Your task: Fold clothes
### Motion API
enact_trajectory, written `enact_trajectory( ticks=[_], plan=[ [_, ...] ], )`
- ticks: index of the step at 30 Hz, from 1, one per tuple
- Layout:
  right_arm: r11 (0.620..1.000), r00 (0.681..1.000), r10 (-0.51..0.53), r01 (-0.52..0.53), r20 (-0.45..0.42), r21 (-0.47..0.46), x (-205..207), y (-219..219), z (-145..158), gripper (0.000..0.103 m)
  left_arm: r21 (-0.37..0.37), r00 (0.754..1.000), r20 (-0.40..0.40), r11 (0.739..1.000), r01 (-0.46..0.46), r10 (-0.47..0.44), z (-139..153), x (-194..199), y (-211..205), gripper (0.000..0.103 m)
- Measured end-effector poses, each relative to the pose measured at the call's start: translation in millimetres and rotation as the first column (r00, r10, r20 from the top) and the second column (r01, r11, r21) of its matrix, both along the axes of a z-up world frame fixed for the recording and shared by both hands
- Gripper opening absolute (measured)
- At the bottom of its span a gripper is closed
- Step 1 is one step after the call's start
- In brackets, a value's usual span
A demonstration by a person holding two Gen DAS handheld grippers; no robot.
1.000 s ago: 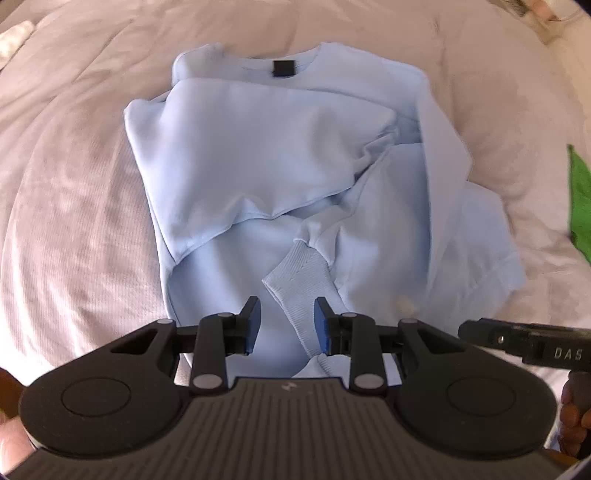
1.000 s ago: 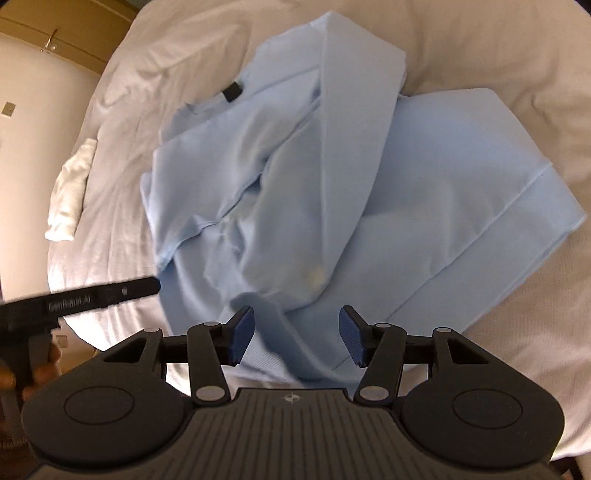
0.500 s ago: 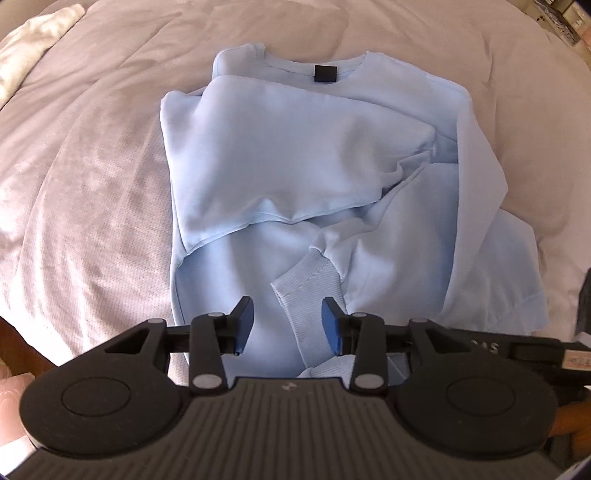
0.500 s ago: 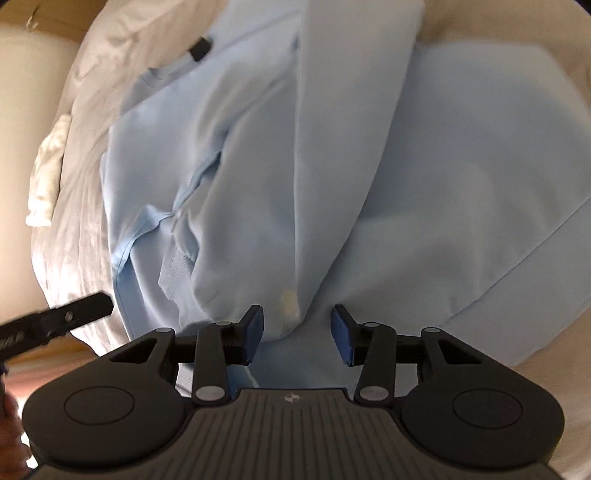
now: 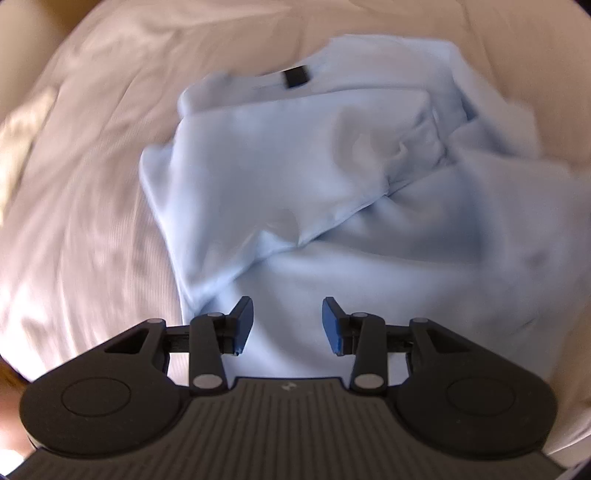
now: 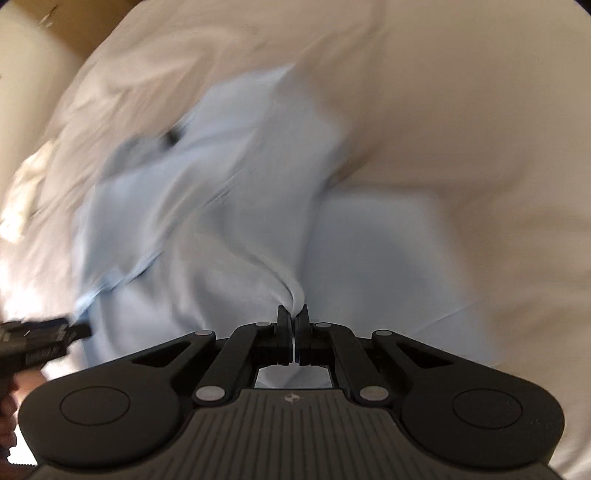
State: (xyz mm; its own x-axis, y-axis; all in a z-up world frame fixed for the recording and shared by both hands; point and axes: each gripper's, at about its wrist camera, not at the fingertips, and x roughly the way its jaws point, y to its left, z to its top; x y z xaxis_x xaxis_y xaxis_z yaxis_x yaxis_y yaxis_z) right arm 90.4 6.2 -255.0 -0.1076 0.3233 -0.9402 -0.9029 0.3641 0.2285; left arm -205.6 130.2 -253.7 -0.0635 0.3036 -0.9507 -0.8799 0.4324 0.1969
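Observation:
A light blue sweatshirt (image 5: 332, 192) lies partly folded on the bed, its black neck label (image 5: 295, 76) at the far end. My left gripper (image 5: 287, 321) hovers open over the near hem with nothing between its fingers. In the right wrist view, my right gripper (image 6: 293, 317) is shut on a pinched fold of the sweatshirt (image 6: 229, 236), and the cloth rises in a ridge from the fingertips. That view is blurred by motion. The left gripper (image 6: 44, 339) shows at its left edge, held by a hand.
A pale quilted bedspread (image 5: 81, 221) lies under and all around the sweatshirt. A white cloth (image 6: 22, 199) rests on the bed at the far left. A beige wall and wooden edge (image 6: 66, 22) stand beyond the bed.
My right gripper has closed on a fold of the sweatshirt and pulls it up. The left gripper has swung left and stays open. Both views now blur with motion.

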Motion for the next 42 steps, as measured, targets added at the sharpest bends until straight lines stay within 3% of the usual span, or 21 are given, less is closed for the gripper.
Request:
enact_trajectory(
  ticks=[3, 10, 11, 12, 15, 17, 18, 20, 21, 23, 25, 26, 27, 29, 31, 33, 34, 38, 40, 42],
  plan=[
    [0.999, 0.991, -0.044, 0.043, 0.126, 0.016, 35, -2, 14, 0.001, 0.039, 0.993, -0.044, 0.993, 0.110, -0.109, -19, 22, 4, 0.042],
    [0.998, 0.966, -0.050, 0.059, 0.253, -0.026, 57, 4, 3, 0.001, 0.098, 0.959, -0.133, 0.960, 0.263, -0.250, -67, 59, 27, 0.043],
    [0.998, 0.962, -0.043, 0.054, 0.271, -0.034, 56, 6, 1, 0.001, 0.092, 0.960, -0.120, 0.960, 0.264, -0.252, -72, 60, 32, 0.033],
    [0.998, 0.957, -0.034, 0.049, 0.288, -0.045, 58, 9, -2, 0.001, 0.087, 0.962, -0.107, 0.961, 0.261, -0.252, -76, 59, 37, 0.007],
    [0.995, 0.937, -0.003, 0.039, 0.348, -0.097, 67, 15, -10, 0.002, 0.134, 0.993, 0.010, 0.984, 0.119, -0.121, -52, 30, 54, 0.004],
    [0.993, 0.920, 0.002, 0.044, 0.392, -0.109, 76, 19, -8, 0.005, 0.168, 0.995, 0.095, 0.984, -0.054, 0.038, -24, -18, 65, 0.004],
    [0.993, 0.911, 0.002, 0.045, 0.412, -0.105, 80, 21, -5, 0.016, 0.182, 0.984, 0.123, 0.972, -0.150, 0.129, -9, -46, 72, 0.004],
    [0.994, 0.893, 0.003, 0.047, 0.451, -0.099, 88, 26, 1, 0.027, 0.199, 0.937, 0.173, 0.921, -0.336, 0.304, 17, -103, 84, 0.005],
    [0.994, 0.883, 0.003, 0.048, 0.470, -0.095, 92, 28, 4, 0.032, 0.195, 0.907, 0.158, 0.888, -0.416, 0.391, 21, -134, 90, 0.005],
    [0.997, 0.897, -0.004, 0.035, 0.442, -0.063, 97, 36, 10, 0.037, 0.191, 0.830, 0.124, 0.807, -0.558, 0.544, 28, -193, 100, 0.005],
    [0.999, 0.916, -0.009, 0.021, 0.401, -0.025, 102, 46, 16, 0.047, 0.186, 0.796, 0.063, 0.777, -0.601, 0.602, 31, -228, 108, 0.014],
    [1.000, 0.930, -0.005, 0.007, 0.367, -0.006, 101, 53, 16, 0.051, 0.179, 0.794, 0.052, 0.776, -0.605, 0.606, 33, -236, 111, 0.016],
    [1.000, 0.945, 0.005, -0.010, 0.328, 0.014, 99, 63, 15, 0.056, 0.173, 0.806, 0.060, 0.789, -0.589, 0.589, 34, -234, 114, 0.020],
    [0.998, 0.960, 0.046, -0.057, 0.275, 0.032, 92, 82, 11, 0.056, 0.163, 0.831, 0.078, 0.815, -0.555, 0.550, 37, -229, 122, 0.023],
    [0.993, 0.966, 0.098, -0.111, 0.240, 0.038, 82, 105, 3, 0.059, 0.152, 0.872, 0.102, 0.859, -0.489, 0.479, 34, -207, 139, 0.048],
    [0.987, 0.967, 0.142, -0.153, 0.212, 0.039, 73, 128, -8, 0.062, 0.129, 0.902, 0.117, 0.894, -0.429, 0.416, 19, -184, 160, 0.060],
    [0.986, 0.967, 0.151, -0.162, 0.205, 0.033, 70, 137, -14, 0.066, 0.115, 0.914, 0.121, 0.909, -0.401, 0.388, 9, -174, 170, 0.072],
    [0.980, 0.965, 0.191, -0.196, 0.178, 0.013, 59, 175, -37, 0.075, 0.040, 0.947, 0.124, 0.952, -0.303, 0.296, -36, -137, 211, 0.082],
    [0.977, 0.964, 0.210, -0.213, 0.164, 0.004, 53, 193, -49, 0.083, -0.020, 0.945, 0.082, 0.948, -0.317, 0.317, -62, -132, 218, 0.085],
    [0.978, 0.968, 0.209, -0.210, 0.140, -0.003, 51, 205, -62, 0.084, -0.004, 0.949, 0.023, 0.949, -0.316, 0.316, -78, -126, 222, 0.085]
  ],
)
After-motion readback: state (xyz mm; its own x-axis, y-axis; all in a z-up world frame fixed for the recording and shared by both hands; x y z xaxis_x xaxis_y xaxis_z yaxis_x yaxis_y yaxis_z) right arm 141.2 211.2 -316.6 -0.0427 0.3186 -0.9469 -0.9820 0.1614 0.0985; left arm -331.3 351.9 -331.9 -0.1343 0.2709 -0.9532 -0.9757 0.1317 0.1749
